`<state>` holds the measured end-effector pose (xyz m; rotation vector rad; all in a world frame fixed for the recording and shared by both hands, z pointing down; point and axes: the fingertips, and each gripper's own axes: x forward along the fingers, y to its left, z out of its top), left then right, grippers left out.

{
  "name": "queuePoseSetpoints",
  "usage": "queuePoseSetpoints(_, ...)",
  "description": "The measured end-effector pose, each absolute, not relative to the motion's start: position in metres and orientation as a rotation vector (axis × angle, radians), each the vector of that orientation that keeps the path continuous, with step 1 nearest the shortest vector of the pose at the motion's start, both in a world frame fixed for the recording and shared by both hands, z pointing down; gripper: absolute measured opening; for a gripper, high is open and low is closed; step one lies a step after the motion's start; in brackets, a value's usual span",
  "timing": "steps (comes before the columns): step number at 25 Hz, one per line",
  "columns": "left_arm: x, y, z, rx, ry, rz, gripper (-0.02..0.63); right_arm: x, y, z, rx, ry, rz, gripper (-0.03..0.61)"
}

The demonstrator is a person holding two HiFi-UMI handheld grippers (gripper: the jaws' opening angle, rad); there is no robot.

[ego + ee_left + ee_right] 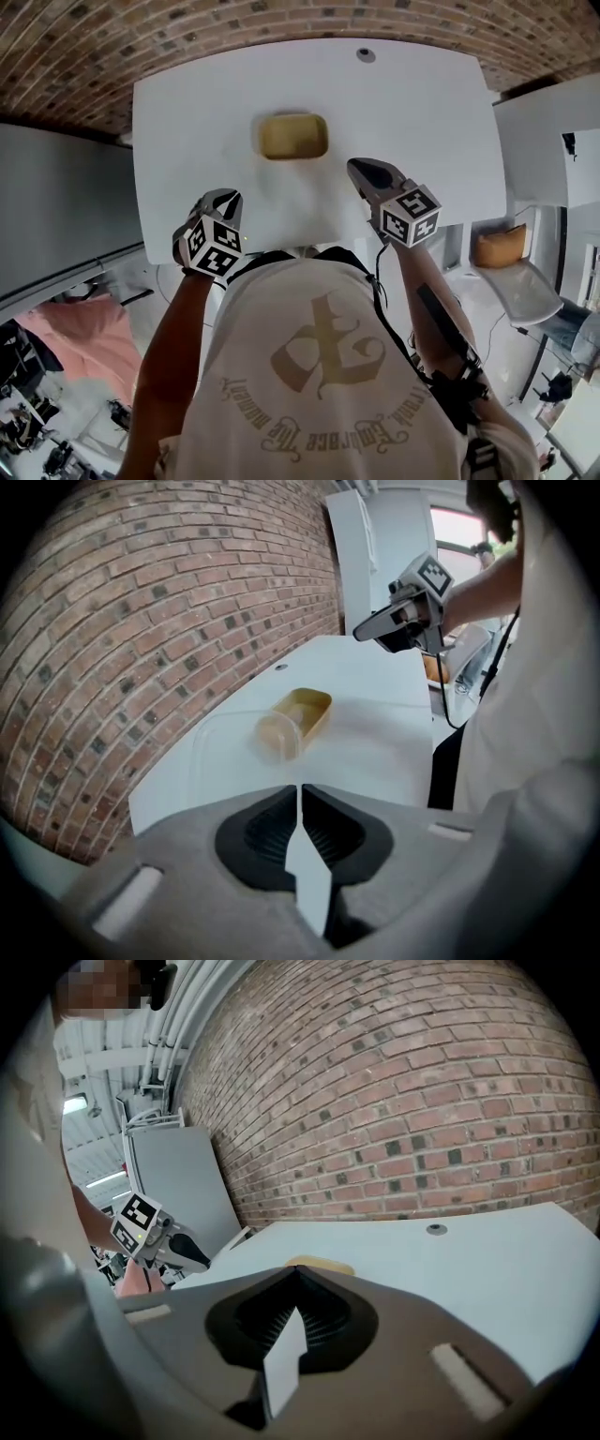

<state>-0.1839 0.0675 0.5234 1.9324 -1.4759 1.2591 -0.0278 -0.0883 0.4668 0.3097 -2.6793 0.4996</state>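
A clear plastic tub with tan contents lies on the white table, toward its far middle. My left gripper hovers over the table's near edge, left of the tub, with its jaws pressed together and nothing between them. My right gripper is held a little nearer the tub, on its right, also shut and empty. In the left gripper view the tub sits ahead of the closed jaws, and the right gripper hangs beyond it. In the right gripper view only the tub's rim shows above the closed jaws.
A brick wall runs behind the table. A round grey grommet sits near the table's far edge. A second white table and a chair with a tan cushion stand to the right. A grey panel stands to the left.
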Motion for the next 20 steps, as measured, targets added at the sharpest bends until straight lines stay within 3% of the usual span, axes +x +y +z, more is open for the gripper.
queuePoseSetpoints(20,-0.195,0.093,0.510,1.900,-1.590,1.071,0.021,-0.047,-0.043,0.454,0.200,-2.682,0.404,0.008)
